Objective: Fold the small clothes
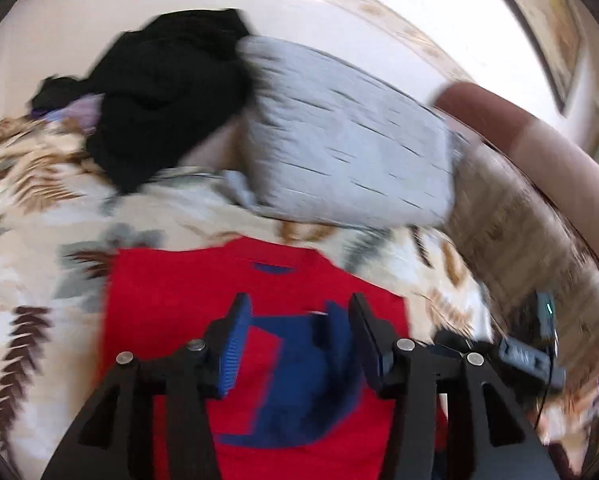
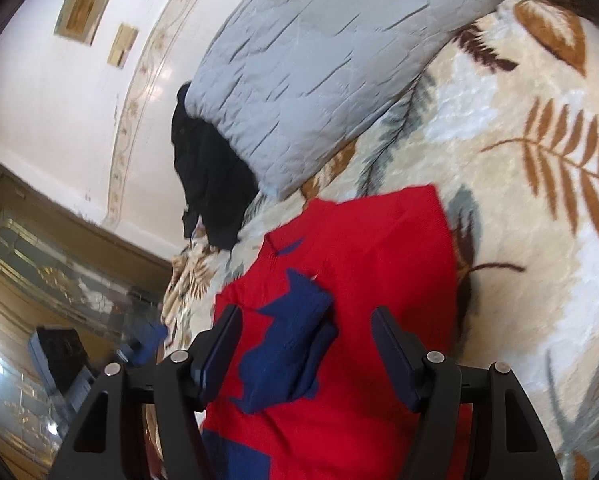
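Two grippers hung over a bed w/ a cream blanket (image 2: pixel 539 240) printed in brown and grey-green fern leaves; that blanket was the whole work surface. We saw the red sweater (image 1: pixel 179 320) lying flat on it, neckline toward the far end, w/ a navy sleeve (image 2: pixel 295 340) folded across its middle.

Left gripper (image 1: pixel 299 320): jaws stood partly apart above the sweater's navy patch, nothing between the pads. Left view was smeared by motion blur. Right gripper (image 2: pixel 303 344): jaws spread wide, either side of the folded navy sleeve, pads not pressing on it as far as we could tell.

Beyond the sweater, a grey quilted pillow (image 1: pixel 347 136) sat at the head of the bed, and a heap of black clothes (image 1: pixel 167 100) lay just beside it, touching its edge. Behind both ran a white wall (image 2: pixel 51 92) w/ a pale ornamental border, and two gold-framed pictures (image 2: pixel 87 6) hung on it. In the right view we made out a dark wooden cabinet (image 2: pixel 39 260) w/ patterned glass fronts at frame left, beside the bed. A brown padded headboard (image 1: pixel 539 152) curved along the right of the left view.
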A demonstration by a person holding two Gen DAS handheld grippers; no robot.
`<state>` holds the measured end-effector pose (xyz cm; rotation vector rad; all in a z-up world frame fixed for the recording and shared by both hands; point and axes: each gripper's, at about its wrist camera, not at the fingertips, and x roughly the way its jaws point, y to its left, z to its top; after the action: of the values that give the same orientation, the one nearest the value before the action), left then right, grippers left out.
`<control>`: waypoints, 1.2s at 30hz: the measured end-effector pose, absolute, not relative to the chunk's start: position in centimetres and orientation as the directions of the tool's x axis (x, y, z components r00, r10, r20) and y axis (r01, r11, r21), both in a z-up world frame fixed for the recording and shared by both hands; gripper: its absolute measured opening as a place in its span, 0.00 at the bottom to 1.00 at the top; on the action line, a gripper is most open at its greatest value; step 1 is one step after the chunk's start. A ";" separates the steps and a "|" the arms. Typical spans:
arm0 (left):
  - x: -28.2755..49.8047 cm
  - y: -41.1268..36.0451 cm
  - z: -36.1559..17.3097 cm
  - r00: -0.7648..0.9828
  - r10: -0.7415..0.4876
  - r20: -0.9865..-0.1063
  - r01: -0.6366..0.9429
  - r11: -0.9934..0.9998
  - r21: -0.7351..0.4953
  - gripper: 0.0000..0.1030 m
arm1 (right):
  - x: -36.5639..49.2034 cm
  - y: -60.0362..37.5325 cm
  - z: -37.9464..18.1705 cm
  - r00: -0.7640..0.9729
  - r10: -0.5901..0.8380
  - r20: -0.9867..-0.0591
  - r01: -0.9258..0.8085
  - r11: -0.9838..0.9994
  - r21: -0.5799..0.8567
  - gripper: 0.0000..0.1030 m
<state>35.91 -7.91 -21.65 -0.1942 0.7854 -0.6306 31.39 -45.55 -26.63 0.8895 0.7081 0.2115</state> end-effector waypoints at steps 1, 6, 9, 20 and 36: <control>36.5 -6.8 -21.9 0.557 -0.564 -0.610 0.418 0.825 -0.380 0.50 | 31.7 -45.0 -26.6 0.742 0.454 -0.493 0.112 0.640 0.760 0.68; 38.1 -3.6 -25.2 0.555 -0.392 -0.733 0.263 0.919 -0.293 0.50 | 33.2 -42.8 -27.0 0.701 0.505 -0.504 0.076 0.649 0.757 0.68; 38.5 -3.0 -27.2 0.517 -0.363 -0.775 0.227 0.932 -0.284 0.50 | 34.3 -42.1 -27.5 0.698 0.517 -0.495 0.097 0.617 0.781 0.68; 38.4 -1.8 -27.4 0.520 -0.357 -0.776 0.187 0.934 -0.304 0.50 | 39.9 -38.5 -26.8 0.672 0.409 -0.618 0.187 0.713 0.675 0.06; 36.5 -5.6 -29.3 0.461 -0.339 -0.820 0.267 0.934 -0.236 0.50 | 25.8 -49.4 -26.8 0.799 0.203 -0.566 0.282 0.705 0.650 0.10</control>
<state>36.49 -5.59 -29.34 -0.0775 1.0264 -0.3727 25.81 -49.37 -26.83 0.8021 0.6618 -0.0478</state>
